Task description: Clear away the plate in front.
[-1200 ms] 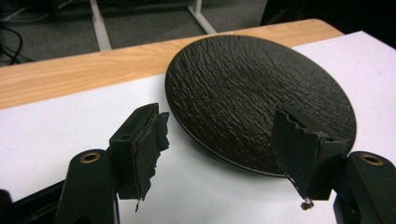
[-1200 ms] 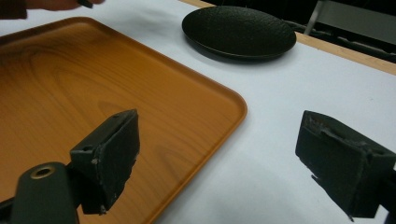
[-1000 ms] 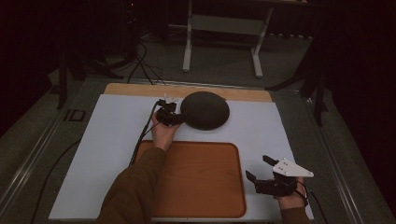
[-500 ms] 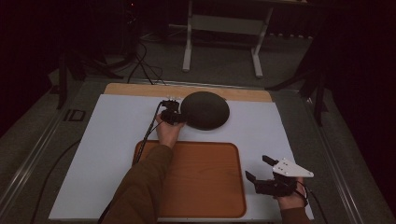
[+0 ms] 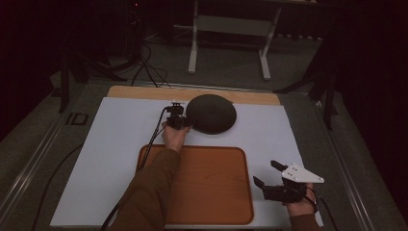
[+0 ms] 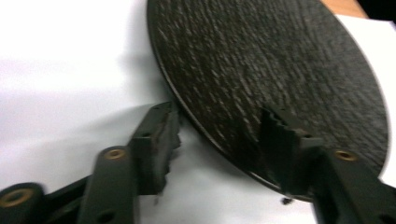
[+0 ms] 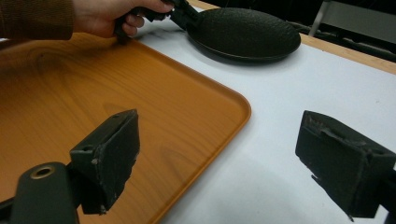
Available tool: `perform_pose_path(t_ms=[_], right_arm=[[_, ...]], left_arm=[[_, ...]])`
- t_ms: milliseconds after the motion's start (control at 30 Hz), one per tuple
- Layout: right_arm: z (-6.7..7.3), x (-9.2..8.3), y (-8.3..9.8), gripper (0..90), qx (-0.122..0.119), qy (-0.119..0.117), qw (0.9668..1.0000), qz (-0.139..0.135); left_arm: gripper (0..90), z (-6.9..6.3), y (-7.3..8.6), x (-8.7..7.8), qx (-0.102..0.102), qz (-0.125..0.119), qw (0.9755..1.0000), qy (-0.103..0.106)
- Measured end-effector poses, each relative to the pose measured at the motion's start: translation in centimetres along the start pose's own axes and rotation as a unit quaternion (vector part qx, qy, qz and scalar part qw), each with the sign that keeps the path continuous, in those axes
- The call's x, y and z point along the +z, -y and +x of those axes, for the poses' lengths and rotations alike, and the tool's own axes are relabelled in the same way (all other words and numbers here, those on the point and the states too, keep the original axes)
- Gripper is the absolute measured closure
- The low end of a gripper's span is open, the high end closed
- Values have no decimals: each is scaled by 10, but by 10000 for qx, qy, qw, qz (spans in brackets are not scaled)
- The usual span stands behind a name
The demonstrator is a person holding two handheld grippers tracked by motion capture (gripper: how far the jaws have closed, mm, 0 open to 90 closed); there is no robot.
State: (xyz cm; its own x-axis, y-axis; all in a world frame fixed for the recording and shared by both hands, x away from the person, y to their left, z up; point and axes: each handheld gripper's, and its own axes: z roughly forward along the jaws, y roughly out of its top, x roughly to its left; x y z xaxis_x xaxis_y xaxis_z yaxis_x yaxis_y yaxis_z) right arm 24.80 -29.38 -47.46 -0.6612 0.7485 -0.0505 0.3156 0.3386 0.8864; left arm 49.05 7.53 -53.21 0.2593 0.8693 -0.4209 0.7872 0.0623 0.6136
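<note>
Beyond bare tray (image 5: 202, 187), L tool (image 6: 219, 140) straddles plate (image 5: 211, 113) rim.

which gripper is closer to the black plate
Left. The left gripper is at the black plate's near-left rim, jaws open astride its edge. The right gripper waits far off beside the tray.

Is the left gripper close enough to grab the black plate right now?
Probably yes. The left gripper is open at the rim of the black plate, one jaw beside the edge and one over the plate, with nothing between them.
</note>
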Motion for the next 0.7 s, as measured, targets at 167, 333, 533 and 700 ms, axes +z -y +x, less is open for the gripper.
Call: perform_pose_path(t_ms=[167,333,533,700], right_arm=[[0,0,0,135,-3,-1,10000,7],[0,0,0,135,-4,-5,10000,1],[-1,-1,0,135,26,-1,10000,-15],[-1,-1,0,136,30,-2,10000,-12]], left_arm=[[520,2,-1,2,-500,21,9983,295],[552,9,-2,4,-1161,-14,9916,571],[560,17,-4,11,-1898,-108,9772,947],[698,16,-3,12,-2053,-44,9759,741]])
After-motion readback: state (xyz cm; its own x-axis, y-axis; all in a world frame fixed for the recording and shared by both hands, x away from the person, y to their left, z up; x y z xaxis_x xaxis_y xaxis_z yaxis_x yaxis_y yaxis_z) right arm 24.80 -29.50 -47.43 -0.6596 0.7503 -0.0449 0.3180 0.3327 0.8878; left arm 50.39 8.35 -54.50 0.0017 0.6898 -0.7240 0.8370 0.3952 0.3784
